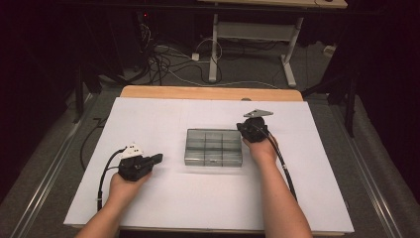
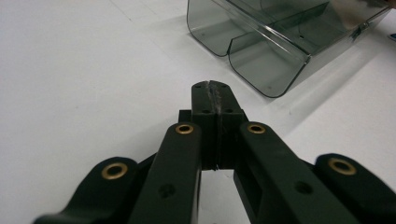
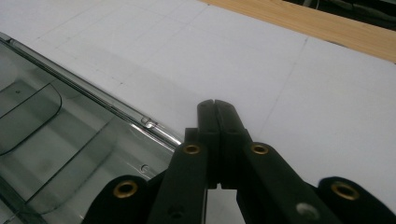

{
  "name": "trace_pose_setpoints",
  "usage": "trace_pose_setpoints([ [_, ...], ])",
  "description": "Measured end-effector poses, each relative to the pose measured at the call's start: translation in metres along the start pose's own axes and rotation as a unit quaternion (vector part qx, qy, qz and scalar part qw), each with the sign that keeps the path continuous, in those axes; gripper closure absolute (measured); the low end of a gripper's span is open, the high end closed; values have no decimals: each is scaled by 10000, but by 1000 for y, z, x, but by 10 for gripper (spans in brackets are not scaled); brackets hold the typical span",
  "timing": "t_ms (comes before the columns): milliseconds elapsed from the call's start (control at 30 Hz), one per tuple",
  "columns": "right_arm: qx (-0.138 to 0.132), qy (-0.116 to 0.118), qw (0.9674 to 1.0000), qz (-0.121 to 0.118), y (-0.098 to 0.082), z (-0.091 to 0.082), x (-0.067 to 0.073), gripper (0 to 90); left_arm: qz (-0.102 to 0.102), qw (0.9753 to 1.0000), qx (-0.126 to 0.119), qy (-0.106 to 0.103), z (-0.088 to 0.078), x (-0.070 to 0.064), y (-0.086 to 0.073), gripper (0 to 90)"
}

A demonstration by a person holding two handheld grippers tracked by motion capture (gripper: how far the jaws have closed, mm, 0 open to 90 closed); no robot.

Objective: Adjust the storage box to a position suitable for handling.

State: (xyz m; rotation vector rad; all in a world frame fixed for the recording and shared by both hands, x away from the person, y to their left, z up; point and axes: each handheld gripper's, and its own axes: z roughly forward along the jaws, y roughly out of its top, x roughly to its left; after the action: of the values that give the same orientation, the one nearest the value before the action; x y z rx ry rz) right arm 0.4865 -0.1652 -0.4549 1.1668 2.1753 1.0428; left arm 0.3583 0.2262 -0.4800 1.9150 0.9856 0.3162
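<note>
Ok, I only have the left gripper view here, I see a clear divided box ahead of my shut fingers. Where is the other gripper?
Observer: The right gripper sits at the box's far right corner, in the high view.
Operator: Are its fingers open?
Observer: No, they are pressed together with nothing between them, seen in the right gripper view.
Operator: Anything inside the box?
Observer: From above, its compartments look empty.
Operator: What is beyond the box?
Observer: The white sheet ends at a strip of wooden table edge.
</note>
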Motion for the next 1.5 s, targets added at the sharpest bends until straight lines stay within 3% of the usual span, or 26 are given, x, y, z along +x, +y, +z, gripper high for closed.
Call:
trace_pose_setpoints([
  [267, 15, 130, 9998, -181, -2, 1, 17, 900, 44, 9999, 78, -62, 0, -3, 0, 872],
  [433, 10, 8, 9998, -191, -4, -2, 22, 900, 55, 9998, 163, -127, 3, -5, -1, 872],
  [533, -72, -176, 9997, -134, -10, -16, 20, 900, 130, 9995, 222, -159, 8, -8, 1, 872],
  [733, -210, -123, 9997, 43, -28, -46, 18, 900, 372, 9980, 406, -306, 25, -21, 10, 875],
  [800, -357, -89, 9993, 81, -40, -66, 19, 900, 468, 9973, 502, -266, 28, -26, 10, 875],
  [967, -509, -48, 9986, 101, -54, -88, 24, 900, 444, 9971, 556, -251, 29, -31, 9, 875],
  [1033, -598, 9, 9982, 80, -63, -100, 30, 900, 423, 9966, 547, -439, 28, -35, 7, 876],
  [1100, -618, 40, 9981, 55, -69, -107, 35, 900, 468, 9962, 575, -448, 28, -38, 7, 875],
  [1300, -831, 151, 9963, 161, -87, -121, 48, 900, 417, 9972, 527, -338, 18, -41, 2, 871],
  [1500, -923, 239, 9952, 230, -101, -127, 56, 900, 446, 9985, 100, -295, -11, -42, -10, 824],
])
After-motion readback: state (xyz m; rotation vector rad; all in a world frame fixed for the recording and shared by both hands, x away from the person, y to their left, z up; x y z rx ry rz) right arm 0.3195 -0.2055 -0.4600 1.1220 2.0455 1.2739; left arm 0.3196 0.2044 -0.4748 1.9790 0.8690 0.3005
